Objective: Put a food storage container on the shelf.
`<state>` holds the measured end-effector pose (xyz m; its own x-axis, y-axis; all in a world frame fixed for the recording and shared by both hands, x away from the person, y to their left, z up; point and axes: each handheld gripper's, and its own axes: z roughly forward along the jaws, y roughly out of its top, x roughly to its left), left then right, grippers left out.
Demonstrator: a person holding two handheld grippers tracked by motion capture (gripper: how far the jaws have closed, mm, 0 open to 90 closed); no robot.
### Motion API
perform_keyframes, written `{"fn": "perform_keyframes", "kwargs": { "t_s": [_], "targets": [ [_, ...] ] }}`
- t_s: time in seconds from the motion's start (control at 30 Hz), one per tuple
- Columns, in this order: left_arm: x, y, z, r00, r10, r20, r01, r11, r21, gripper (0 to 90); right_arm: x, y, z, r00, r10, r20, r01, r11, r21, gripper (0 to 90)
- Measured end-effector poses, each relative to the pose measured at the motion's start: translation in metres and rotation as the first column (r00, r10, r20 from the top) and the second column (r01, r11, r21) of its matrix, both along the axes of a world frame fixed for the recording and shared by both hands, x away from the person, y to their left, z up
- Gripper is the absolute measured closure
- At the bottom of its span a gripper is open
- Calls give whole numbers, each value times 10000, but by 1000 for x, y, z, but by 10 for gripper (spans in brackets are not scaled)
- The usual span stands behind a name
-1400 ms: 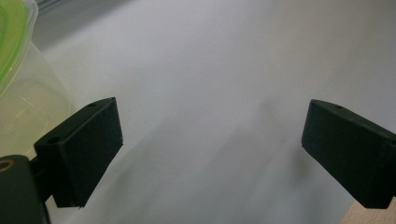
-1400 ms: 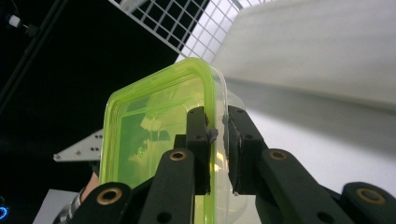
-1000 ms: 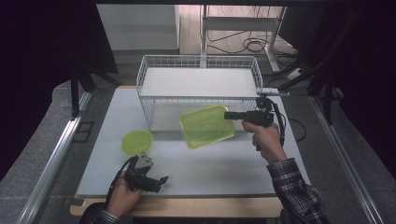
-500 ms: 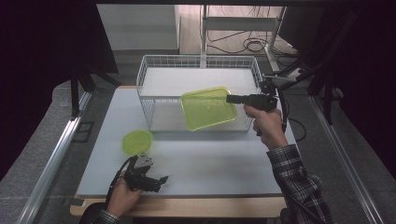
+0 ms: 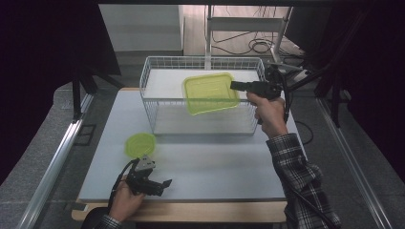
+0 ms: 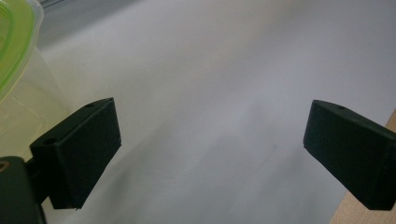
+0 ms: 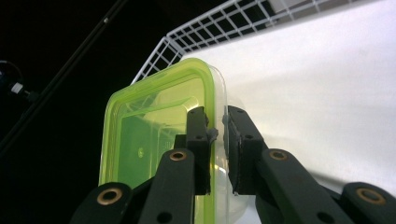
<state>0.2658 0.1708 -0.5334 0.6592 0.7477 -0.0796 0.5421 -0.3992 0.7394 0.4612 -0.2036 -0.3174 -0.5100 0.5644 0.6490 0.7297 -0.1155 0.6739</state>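
green container (image 5: pixel 211 93) now higher, above wire basket (image 5: pixel 157 102)

My table (image 5: pixel 229 162) is a pale grey sheet on a wooden board. On it stand a wire basket (image 5: pixel 157 102) at the back and a green tub (image 5: pixel 140 144) near my left hand.

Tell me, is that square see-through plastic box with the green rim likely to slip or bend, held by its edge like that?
The square see-through plastic box with the green rim looks thin-walled and empty, so probably light. The right gripper pinches just one rim above the white wire basket; the box hangs tilted, so it could pivot or slip. Smooth plastic may flex slightly there.
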Motion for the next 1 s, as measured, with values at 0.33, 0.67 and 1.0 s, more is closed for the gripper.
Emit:
{"fn": "perform_keyframes", "kwargs": {
  "t_s": [0.33,0.67,1.0],
  "targets": [
    [0,0,0,10000,-48,-60,48,10000,51,38,16,12,12,9973,-654,322,663,9974,-274,798],
    [0,-1,-1,9999,-71,-73,72,9999,87,38,31,25,14,9873,-1454,633,1492,9869,-618,797],
    [0,0,-1,10000,-60,-63,61,10000,51,39,40,35,5,9801,-1829,767,1887,9791,-762,795]
  ]
}}
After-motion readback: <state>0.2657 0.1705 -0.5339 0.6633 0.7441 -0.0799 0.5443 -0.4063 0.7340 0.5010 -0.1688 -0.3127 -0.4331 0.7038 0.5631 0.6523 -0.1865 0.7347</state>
